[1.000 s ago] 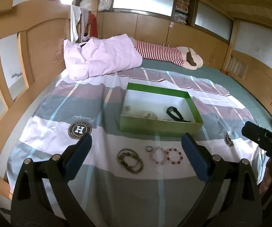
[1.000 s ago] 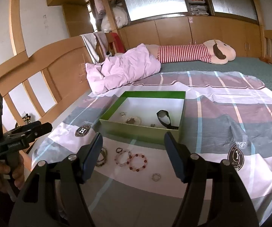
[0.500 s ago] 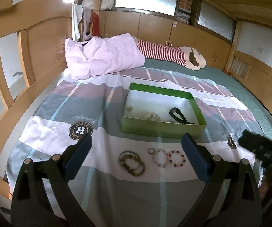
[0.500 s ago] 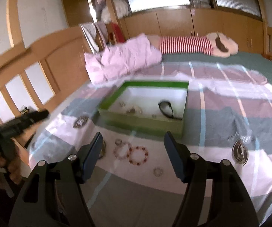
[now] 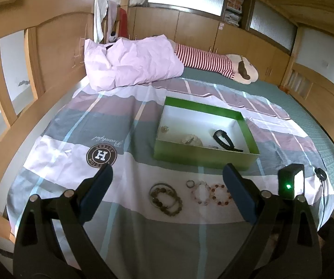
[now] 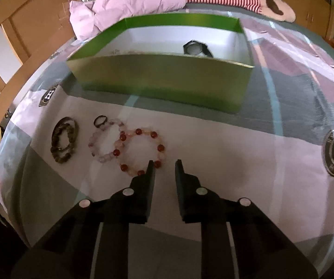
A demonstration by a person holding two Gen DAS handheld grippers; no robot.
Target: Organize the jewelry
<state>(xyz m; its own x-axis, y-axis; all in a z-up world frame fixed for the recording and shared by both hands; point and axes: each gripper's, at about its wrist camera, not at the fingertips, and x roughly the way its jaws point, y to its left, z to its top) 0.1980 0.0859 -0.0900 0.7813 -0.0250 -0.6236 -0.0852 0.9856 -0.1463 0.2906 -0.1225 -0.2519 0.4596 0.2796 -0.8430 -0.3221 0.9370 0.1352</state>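
Several pieces of jewellery lie in a row on the striped bedsheet: dark bead bracelets (image 5: 165, 198) (image 6: 63, 143), a small dark ring (image 5: 190, 183) (image 6: 96, 122), a pale pink bracelet (image 5: 200, 194) (image 6: 93, 139) and a red-and-pink bead bracelet (image 5: 213, 190) (image 6: 138, 131). Behind them stands the green box (image 5: 204, 159) (image 6: 162, 81), with a black watch (image 5: 222, 138) (image 6: 197, 47) inside. My right gripper (image 6: 164, 162) is low over the sheet with its jaws closing. Its left tip overlaps the red bracelet's near edge, and nothing shows in the narrow gap. My left gripper (image 5: 167, 169) hangs wide open above the row.
A crumpled pink quilt (image 5: 132, 65) and a striped plush toy (image 5: 213, 62) lie at the far end of the bed. Wooden bed rails (image 5: 27, 107) run along the left side. The box also holds a few small pale pieces (image 5: 190, 139).
My right gripper has dropped down close to the sheet beside the red bracelet, tilted downward, and its jaws have narrowed from wide open. The left gripper has stayed put.
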